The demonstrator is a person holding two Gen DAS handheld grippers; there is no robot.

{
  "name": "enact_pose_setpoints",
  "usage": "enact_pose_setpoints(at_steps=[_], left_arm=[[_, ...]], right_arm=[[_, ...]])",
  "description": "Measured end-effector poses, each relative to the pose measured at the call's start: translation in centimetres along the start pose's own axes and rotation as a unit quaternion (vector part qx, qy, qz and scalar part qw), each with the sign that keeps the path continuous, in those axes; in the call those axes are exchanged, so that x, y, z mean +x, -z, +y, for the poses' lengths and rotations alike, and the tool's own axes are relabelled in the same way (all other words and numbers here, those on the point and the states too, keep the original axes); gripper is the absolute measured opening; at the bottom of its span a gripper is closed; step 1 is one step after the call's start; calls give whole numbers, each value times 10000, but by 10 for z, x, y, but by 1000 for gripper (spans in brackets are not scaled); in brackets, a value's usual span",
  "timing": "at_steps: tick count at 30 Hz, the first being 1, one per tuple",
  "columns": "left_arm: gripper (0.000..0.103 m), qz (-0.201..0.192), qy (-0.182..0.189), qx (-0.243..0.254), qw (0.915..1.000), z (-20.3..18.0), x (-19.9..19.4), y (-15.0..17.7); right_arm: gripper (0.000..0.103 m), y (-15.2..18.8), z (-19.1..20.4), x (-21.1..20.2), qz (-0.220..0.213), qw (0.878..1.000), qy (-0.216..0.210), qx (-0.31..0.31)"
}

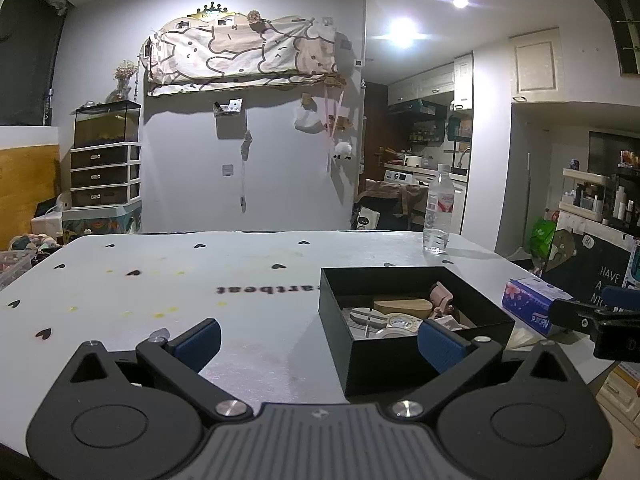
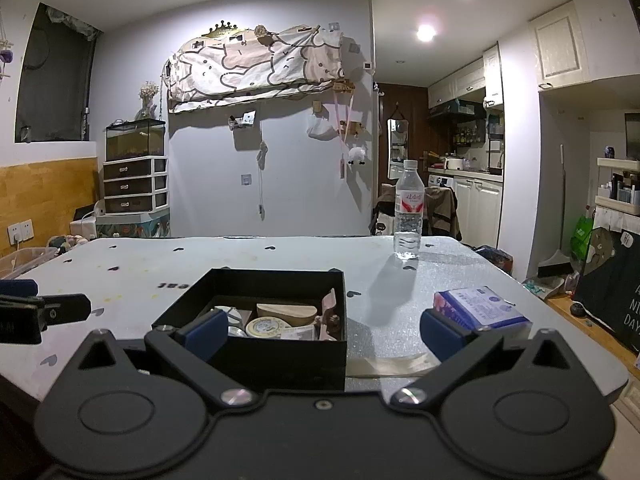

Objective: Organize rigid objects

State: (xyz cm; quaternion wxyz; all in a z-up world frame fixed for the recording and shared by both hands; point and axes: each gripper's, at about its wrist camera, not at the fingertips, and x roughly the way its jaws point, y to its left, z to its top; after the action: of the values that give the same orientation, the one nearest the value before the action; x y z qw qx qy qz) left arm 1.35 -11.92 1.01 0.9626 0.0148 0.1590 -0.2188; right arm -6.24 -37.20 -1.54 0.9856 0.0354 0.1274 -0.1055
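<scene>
Black box (image 2: 260,354) near the table's (image 2: 160,256) front edge, toward its right side; inside, a tape roll (image 2: 267,326), a wooden piece (image 2: 286,313) and a pink item (image 2: 329,312) among other small things. Left gripper (image 1: 318,340) spread wide, empty, at the front edge left of the box. Right gripper (image 2: 320,330) likewise wide apart, empty, straddling the box's near right corner. Tissue pack (image 2: 480,306) by the right edge. Water bottle (image 2: 408,210) upright toward the far right corner.

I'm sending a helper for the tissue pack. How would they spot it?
On the white table, look right of the black box, nearer than the water bottle. The tissue pack lies flat there: the only blue, soft-wrapped packet, with pink flowers on its end.
</scene>
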Motion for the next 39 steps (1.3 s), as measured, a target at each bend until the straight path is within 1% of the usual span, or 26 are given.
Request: enact_pose_setpoints(at_steps=[39], left_arm=[[103, -13, -32, -1, 10000, 4, -2, 0]], right_arm=[[103, -2, 1, -3, -18, 10000, -11, -25]])
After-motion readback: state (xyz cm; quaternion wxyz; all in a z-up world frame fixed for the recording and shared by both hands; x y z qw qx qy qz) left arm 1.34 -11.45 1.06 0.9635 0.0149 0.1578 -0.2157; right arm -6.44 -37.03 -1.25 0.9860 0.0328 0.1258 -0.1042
